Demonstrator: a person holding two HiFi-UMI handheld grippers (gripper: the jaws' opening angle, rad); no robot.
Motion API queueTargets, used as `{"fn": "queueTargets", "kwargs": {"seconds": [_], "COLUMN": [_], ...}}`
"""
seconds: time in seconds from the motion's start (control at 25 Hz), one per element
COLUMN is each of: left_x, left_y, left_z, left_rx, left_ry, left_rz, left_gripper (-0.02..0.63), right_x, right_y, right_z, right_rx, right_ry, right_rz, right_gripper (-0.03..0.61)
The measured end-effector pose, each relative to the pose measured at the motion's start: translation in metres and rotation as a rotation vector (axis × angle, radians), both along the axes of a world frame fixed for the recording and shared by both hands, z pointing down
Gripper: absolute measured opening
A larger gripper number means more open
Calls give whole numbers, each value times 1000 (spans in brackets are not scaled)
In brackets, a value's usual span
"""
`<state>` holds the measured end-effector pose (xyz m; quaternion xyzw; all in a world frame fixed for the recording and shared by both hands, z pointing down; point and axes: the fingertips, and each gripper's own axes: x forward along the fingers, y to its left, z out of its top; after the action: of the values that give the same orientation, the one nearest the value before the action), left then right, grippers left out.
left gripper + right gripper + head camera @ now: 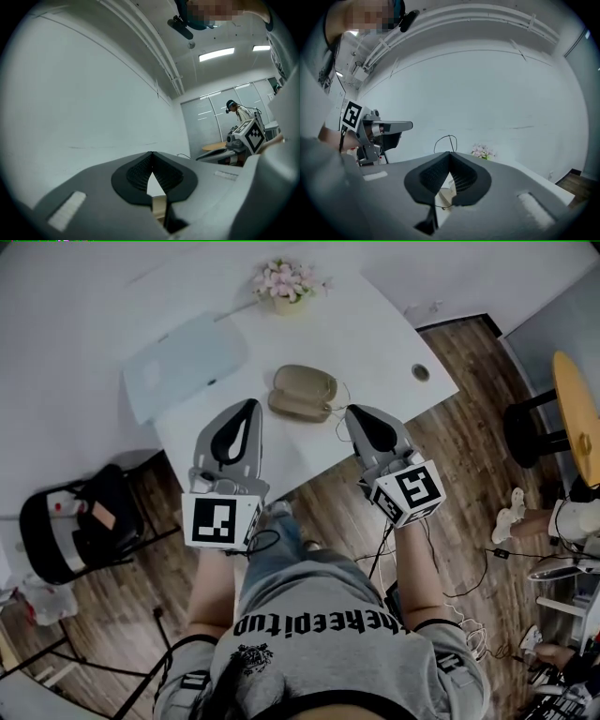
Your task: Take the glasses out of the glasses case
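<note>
The beige glasses case (302,392) lies open on the white table (375,343). My right gripper (352,410) is just right of the case, shut on the thin wire glasses (339,418). In the right gripper view the jaws (449,153) meet and a wire loop of the glasses (446,136) sticks up above their tips. The case (445,194) shows below through the gap. My left gripper (251,403) hovers left of the case, level, with its jaws (152,153) shut and nothing between them. A bit of the case (159,206) shows beneath them.
A small pot of pink flowers (286,285) stands at the table's far side. A pale blue flat pad (183,367) lies at the left and a cable hole (420,372) at the right. A black chair (84,521) is on the floor to the left, a yellow round table (577,409) to the right.
</note>
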<state>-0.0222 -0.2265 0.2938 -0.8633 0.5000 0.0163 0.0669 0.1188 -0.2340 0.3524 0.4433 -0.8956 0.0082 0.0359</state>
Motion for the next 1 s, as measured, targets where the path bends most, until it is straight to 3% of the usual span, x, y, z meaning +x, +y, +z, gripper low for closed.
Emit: {"fn": "queueTargets", "kwargs": {"seconds": [1.0], "left_x": [47], "left_y": [91], "left_z": [-19], "left_rx": [67], "left_ry": [12], "left_rz": [52], "left_gripper": [19], "right_x": [58], "right_y": [115], "right_z": [-58], "right_rx": [142], "right_ry": [-44], "right_rz": [108], "right_gripper": [3]}}
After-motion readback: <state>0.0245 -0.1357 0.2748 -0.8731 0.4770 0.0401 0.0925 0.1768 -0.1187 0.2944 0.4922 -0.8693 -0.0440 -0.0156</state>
